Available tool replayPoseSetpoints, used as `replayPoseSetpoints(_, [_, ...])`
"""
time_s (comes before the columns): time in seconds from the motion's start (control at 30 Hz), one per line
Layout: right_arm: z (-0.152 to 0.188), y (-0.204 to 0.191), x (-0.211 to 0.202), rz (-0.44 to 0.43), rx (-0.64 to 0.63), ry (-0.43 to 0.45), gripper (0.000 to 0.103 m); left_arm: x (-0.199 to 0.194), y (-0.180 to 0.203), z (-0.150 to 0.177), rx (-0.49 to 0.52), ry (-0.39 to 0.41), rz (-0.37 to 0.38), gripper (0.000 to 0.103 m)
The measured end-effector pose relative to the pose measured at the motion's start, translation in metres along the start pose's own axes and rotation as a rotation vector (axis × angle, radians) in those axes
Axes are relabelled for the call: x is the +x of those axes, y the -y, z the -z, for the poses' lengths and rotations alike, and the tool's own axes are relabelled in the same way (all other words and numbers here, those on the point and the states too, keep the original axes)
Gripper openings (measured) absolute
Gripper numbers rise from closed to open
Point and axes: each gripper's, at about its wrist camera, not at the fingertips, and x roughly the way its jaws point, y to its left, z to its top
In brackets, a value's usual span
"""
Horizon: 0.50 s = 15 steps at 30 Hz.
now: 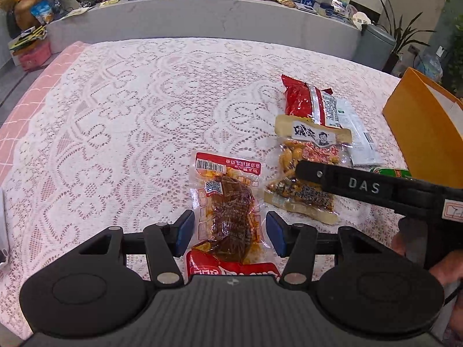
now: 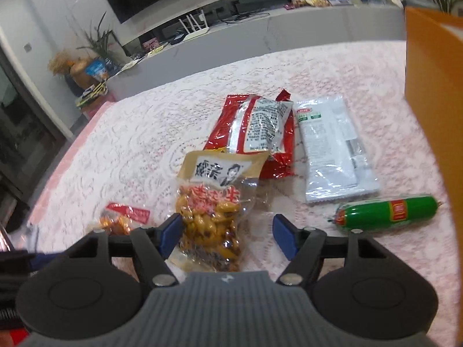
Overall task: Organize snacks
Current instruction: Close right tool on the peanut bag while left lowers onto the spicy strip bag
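- lace cloth (image 1: 121, 121) on the counter: white, openwork, rough
- peanut packet (image 2: 211, 217): clear glossy plastic
- red bag (image 2: 251, 133): shiny crinkled foil
- sausage (image 2: 387, 211): smooth glossy green casing
- left gripper (image 1: 230, 228): matt black plastic, blue pads

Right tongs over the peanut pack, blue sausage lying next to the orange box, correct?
One thing is off: the sausage is green with a red label, not blue. The right wrist view shows it lying beside the orange box. The rest holds: the right tongs are over the peanut pack.
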Motion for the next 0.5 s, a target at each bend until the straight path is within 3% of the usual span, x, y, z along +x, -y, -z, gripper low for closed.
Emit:
replayPoseSetpoints(0.27, [0.001,-0.008,0.002,-0.005,-0.017,-0.003,0.066,0.000,0.000,0.004,0.001,-0.012,0.009,0.062])
replayPoseSetpoints(0.37, [0.001,-0.009,-0.001,-0.018,-0.009,-0.021,0.048,-0.004,0.002,0.006,-0.001,-0.009,0.006,0.062])
replayPoseSetpoints(0.43, [0.005,-0.012,-0.005,-0.043,-0.002,-0.024,0.028,-0.005,0.000,0.006,-0.005,-0.010,0.004,0.062])
replayPoseSetpoints(0.5, [0.010,-0.017,-0.011,-0.040,-0.031,-0.019,0.025,-0.008,0.000,0.006,-0.007,-0.009,0.003,0.062])
